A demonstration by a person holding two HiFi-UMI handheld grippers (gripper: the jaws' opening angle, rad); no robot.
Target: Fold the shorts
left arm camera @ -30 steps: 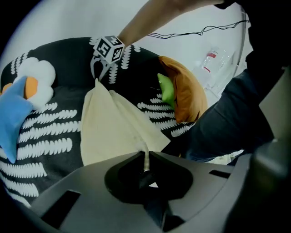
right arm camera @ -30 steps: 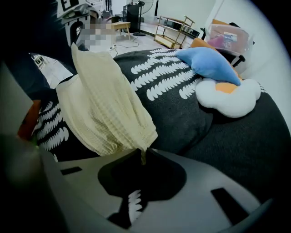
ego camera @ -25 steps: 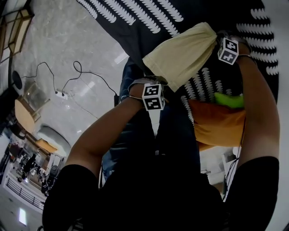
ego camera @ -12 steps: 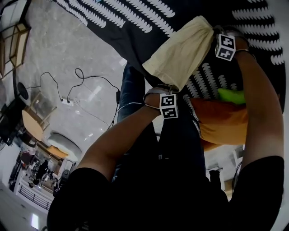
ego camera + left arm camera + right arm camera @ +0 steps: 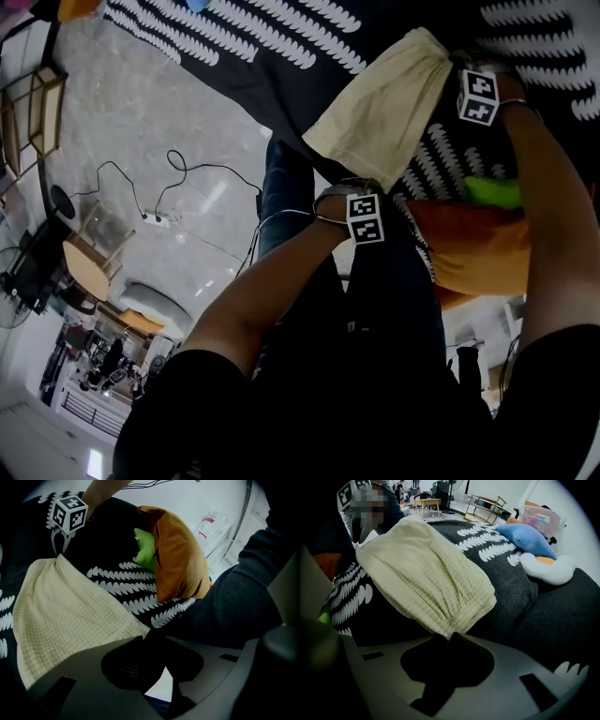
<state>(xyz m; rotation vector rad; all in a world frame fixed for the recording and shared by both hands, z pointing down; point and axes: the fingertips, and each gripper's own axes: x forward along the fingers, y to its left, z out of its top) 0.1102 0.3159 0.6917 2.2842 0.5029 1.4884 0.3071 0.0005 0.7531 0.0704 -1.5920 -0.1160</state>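
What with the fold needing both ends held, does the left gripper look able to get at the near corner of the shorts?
Probably yes. The left gripper has just been opening and stands open, nothing between its jaws; a corner of the shorts lies bare right beside it, nothing in the way.

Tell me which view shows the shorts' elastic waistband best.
The right gripper view: the ribbed waistband sits close, bunched where the right gripper pinches it. The head view shows the shorts from above, the waistband only a small gathered end beside that gripper. The left gripper view shows mostly the leg end, the waistband far off.
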